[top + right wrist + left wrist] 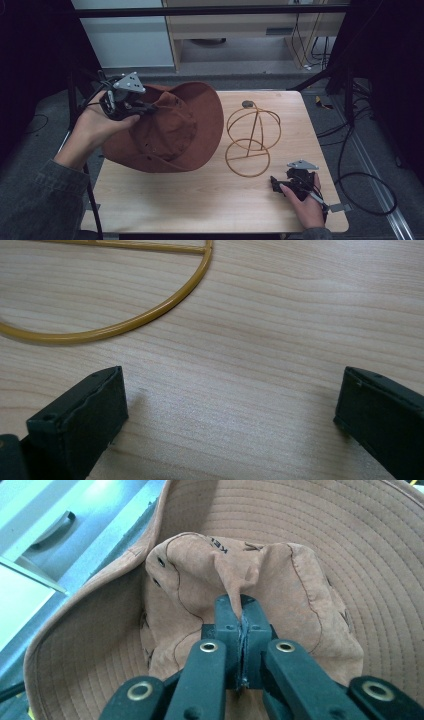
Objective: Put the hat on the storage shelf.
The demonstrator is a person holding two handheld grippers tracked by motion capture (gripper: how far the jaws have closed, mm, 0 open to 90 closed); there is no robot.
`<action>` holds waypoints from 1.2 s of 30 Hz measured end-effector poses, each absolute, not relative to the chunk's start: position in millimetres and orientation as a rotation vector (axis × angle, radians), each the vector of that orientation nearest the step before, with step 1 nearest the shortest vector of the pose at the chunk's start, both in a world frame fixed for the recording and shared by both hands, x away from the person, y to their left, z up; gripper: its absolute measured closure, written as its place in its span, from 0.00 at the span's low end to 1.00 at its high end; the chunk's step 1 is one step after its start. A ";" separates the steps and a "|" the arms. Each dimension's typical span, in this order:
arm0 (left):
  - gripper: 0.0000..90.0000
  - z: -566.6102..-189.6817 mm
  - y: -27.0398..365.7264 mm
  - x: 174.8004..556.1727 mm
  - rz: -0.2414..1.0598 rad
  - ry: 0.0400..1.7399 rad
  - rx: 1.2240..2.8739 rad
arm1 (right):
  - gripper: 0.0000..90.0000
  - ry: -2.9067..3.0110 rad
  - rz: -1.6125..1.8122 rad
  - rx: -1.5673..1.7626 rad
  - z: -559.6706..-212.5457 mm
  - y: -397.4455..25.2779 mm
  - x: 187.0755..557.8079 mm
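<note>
A rust-brown wide-brimmed hat is held tilted above the left half of the wooden table. My left gripper is shut on a fold of the crown; in the left gripper view the hat shows its crown fabric pinched between my jaws at my left gripper. A gold wire hat stand stands right of the hat, apart from it. My right gripper rests low on the table near the front right corner, open; in the right gripper view my right gripper has bare wood between its jaws and the stand's base ring lies ahead.
Black cables loop on the floor to the right of the table. A pale cabinet and a wooden shelf unit stand behind the table. A dark frame post rises at the left edge.
</note>
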State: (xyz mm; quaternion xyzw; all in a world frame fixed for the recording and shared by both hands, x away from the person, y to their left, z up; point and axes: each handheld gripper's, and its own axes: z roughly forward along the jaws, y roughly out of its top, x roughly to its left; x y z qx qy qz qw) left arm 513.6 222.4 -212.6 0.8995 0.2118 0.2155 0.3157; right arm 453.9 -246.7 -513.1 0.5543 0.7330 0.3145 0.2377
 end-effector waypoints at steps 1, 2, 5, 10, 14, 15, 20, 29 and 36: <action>0.98 -210.0 221.0 513.2 0.571 0.552 2.368 | 0.00 2.009 0.861 1.518 -513.1 -246.7 453.9; 0.98 -207.2 219.4 512.8 0.572 0.549 2.366 | 0.00 2.009 0.861 1.518 -513.1 -246.7 453.9; 0.98 -197.8 213.4 511.6 0.584 0.530 2.365 | 0.00 2.010 0.862 1.522 -513.0 -246.6 453.8; 0.98 -186.1 198.4 514.1 0.593 0.498 2.372 | 0.00 2.010 0.860 1.517 -513.2 -246.7 453.9; 0.98 -177.4 186.1 517.8 0.605 0.475 2.373 | 0.00 2.010 0.860 1.517 -513.2 -246.8 453.9; 0.98 -175.6 183.1 518.7 0.609 0.470 2.374 | 0.00 2.010 0.860 1.517 -513.2 -246.8 453.9; 0.98 -171.0 167.5 524.0 0.609 0.449 2.385 | 0.00 2.009 0.861 1.516 -513.3 -246.8 454.0; 0.98 -169.9 138.9 536.7 0.592 0.414 2.390 | 0.00 2.011 0.862 1.521 -513.2 -246.7 453.7; 0.98 -171.6 114.2 541.8 0.584 0.370 2.398 | 0.00 2.013 0.861 1.511 -513.3 -247.1 454.1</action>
